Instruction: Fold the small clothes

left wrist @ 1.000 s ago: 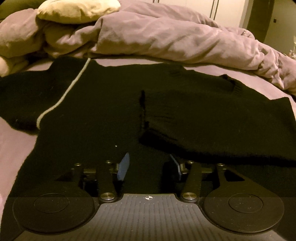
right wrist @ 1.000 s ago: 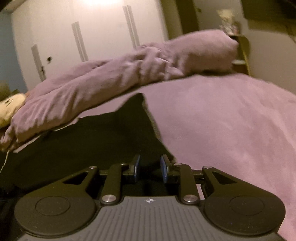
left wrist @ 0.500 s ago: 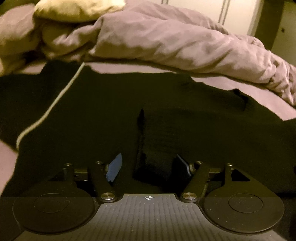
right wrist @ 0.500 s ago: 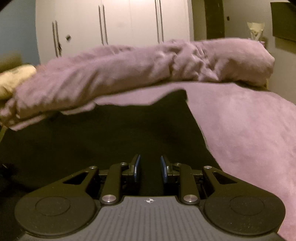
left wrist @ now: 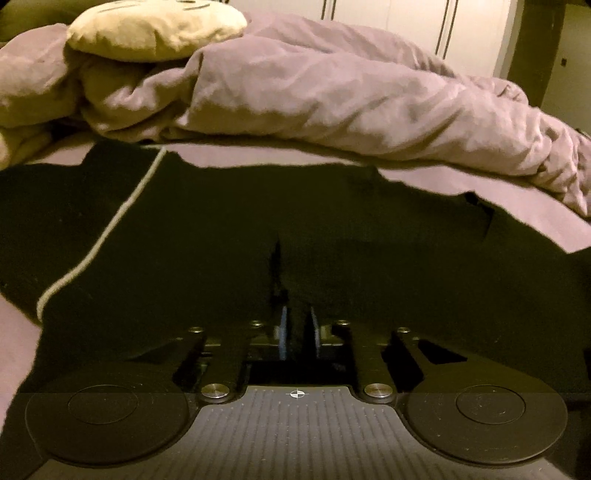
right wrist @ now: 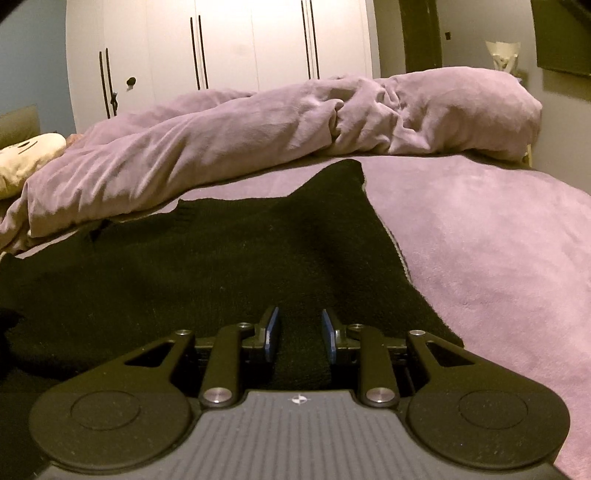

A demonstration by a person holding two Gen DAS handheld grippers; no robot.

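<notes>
A black knit sweater (left wrist: 207,243) with a thin white line (left wrist: 110,225) lies spread on the purple bed; it also shows in the right wrist view (right wrist: 229,266). A folded-over flap (left wrist: 406,273) of it lies on the right half. My left gripper (left wrist: 297,328) is shut on the near edge of that flap, low on the cloth. My right gripper (right wrist: 298,332) holds a ridge of the sweater's near edge between its blue pads (right wrist: 273,328), near the sweater's right side.
A rumpled purple duvet (left wrist: 332,96) runs across the far side of the bed, with a cream pillow (left wrist: 155,26) on it. The purple sheet (right wrist: 498,258) lies right of the sweater. White wardrobe doors (right wrist: 240,48) stand behind.
My left gripper moved forward to the flap's edge and closed on it from wide open. My right gripper stayed narrow on the sweater edge while its view swung level.
</notes>
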